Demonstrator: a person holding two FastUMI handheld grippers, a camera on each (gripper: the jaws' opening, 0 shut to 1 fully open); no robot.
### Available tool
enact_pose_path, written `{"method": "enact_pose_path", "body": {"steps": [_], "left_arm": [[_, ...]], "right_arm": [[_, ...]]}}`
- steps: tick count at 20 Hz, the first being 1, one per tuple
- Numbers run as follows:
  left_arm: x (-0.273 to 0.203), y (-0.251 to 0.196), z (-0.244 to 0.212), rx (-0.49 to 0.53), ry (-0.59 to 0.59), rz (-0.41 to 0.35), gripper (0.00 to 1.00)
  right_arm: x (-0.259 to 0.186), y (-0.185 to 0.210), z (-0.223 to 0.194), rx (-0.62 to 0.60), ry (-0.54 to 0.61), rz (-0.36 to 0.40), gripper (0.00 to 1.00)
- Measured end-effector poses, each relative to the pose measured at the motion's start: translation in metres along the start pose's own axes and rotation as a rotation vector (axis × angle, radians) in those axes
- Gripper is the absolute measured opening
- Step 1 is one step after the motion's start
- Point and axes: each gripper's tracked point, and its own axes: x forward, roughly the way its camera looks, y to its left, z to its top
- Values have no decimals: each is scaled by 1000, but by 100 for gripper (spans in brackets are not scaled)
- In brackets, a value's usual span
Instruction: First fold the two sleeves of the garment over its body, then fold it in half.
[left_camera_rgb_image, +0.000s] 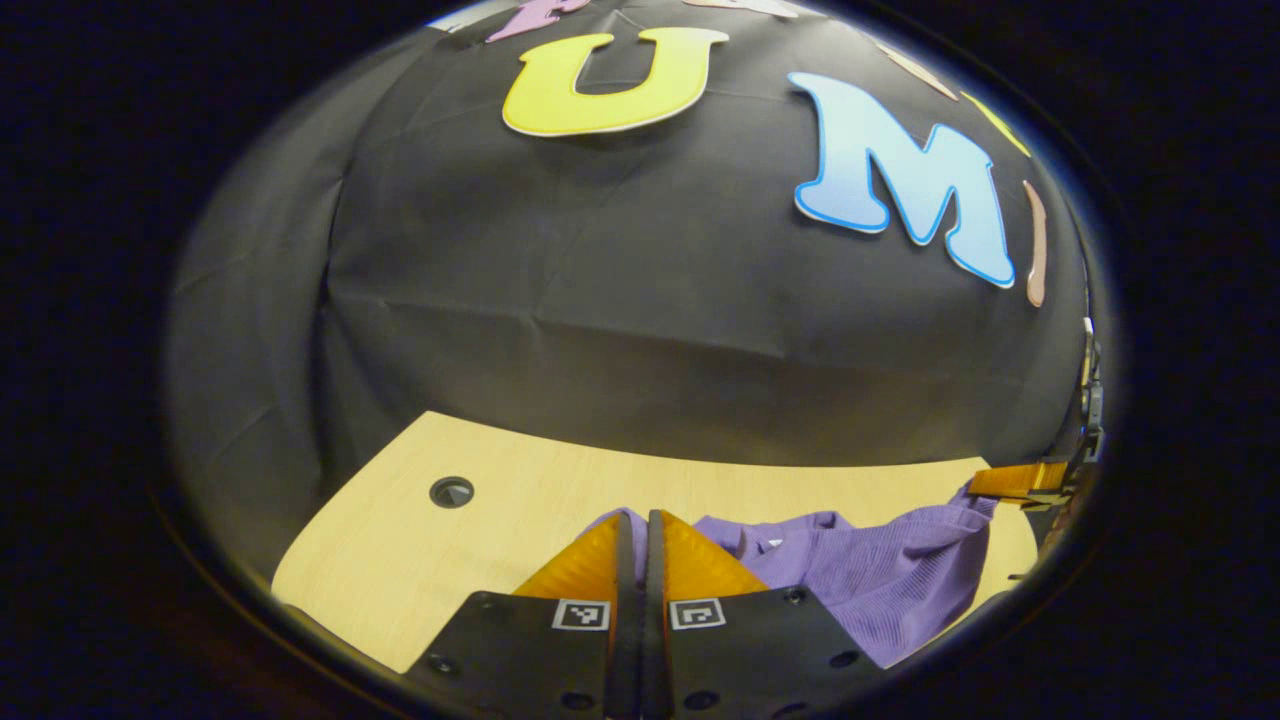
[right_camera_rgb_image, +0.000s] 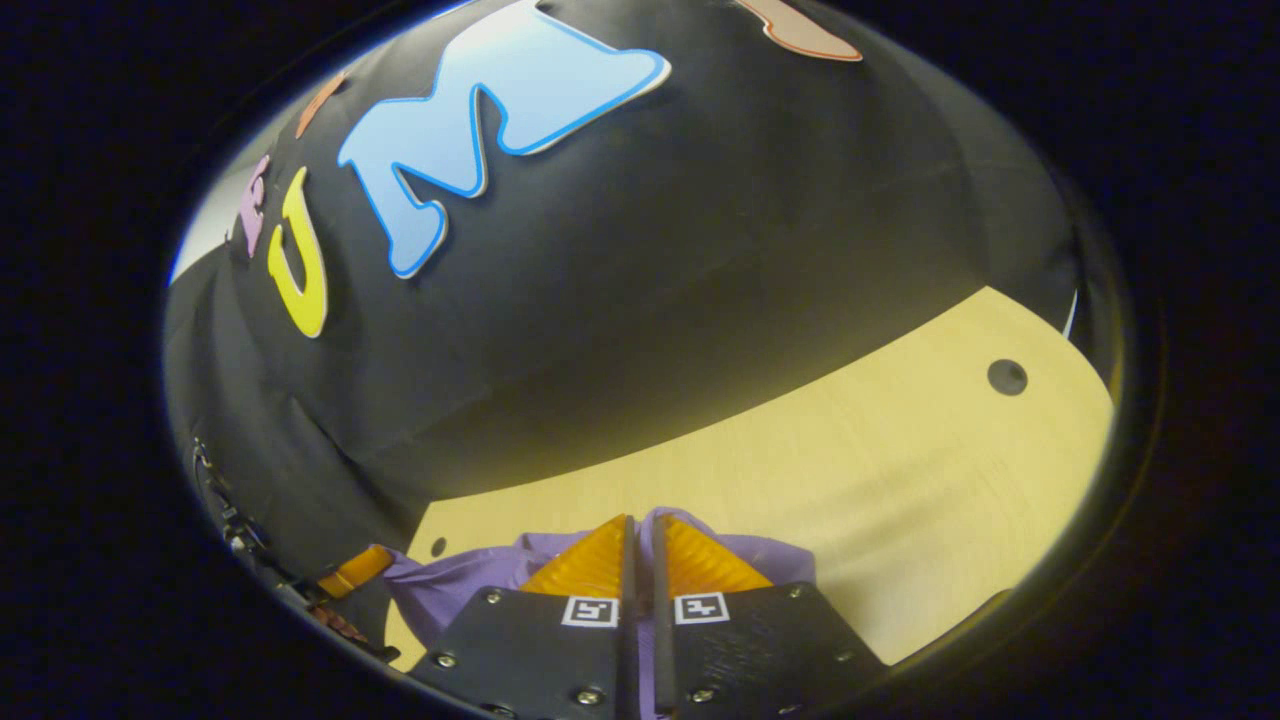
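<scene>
While both tongs, left (left_camera_rgb_image: 640, 530) and right (right_camera_rgb_image: 640, 535), pinch the purple garment (left_camera_rgb_image: 860, 570), it hangs bunched above the surface (left_camera_rgb_image: 560, 490). Folding looks unfinished; which fold is under way cannot be told.

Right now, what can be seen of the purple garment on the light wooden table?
The purple ribbed fabric garment lies bunched and creased on the light wooden table, partly lifted. The left gripper is shut on one edge, with cloth rising between its orange fingers; the right gripper is likewise shut on another part, which stretches towards it.

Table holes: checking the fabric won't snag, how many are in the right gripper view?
2: one hole far right on the bare table, one small hole beside the purple garment. Others may be hidden.
</scene>
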Motion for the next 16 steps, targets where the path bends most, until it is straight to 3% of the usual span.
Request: {"method": "enact_pose_path", "body": {"steps": [3, 11, 14, 15, 16], "left_arm": [[5, 6, -1, 13, -22, 39, 7], [7, 0, -5, 58, -2, 64, 18], [-1, -6, 9, 65, -28, 54, 55], [-6, -7, 14, 71, -46, 51, 67], [-11, -9, 21, 79, -63, 46, 73]], "right_arm": [[10, -13, -3, -73, -5, -47, 6], [9, -16, -10, -218, -6, -103, 8], [0, -10, -9, -254, -9, -113, 24], [-5, -7, -7, -268, -14, -114, 35], [-11, -4, -3, -286, -31, -119, 51]]}}
